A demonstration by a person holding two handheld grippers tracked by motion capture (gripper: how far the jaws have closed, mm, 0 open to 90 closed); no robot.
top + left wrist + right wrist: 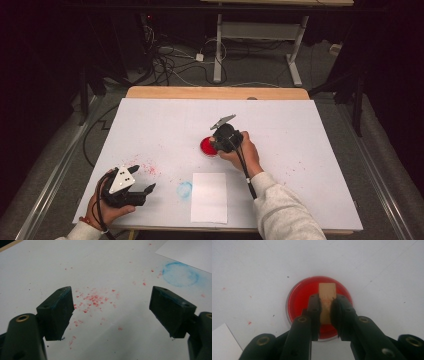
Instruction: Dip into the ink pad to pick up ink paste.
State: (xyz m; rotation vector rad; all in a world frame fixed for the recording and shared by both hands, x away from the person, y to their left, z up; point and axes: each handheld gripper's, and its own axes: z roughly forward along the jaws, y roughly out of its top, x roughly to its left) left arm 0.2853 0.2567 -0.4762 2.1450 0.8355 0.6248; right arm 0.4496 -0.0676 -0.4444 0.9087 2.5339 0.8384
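I see the table (pixel 300 150) covered with a white surface, and near its front edge lies a white paper sheet (pixel 209 197). Just left of the sheet there is a round blue stain (pixel 184 189), and further left some red specks (pixel 93 300) are scattered. My left gripper (pixel 137 180) rests at the front left corner, its jaws spread wide apart and holding nothing, directly over the specks. My right gripper (pixel 327 308) is near the middle of the table, above a round red dish (pixel 299 300). Its jaws are clenched on a small wooden block (pixel 327 292), which stands over the dish's red surface.
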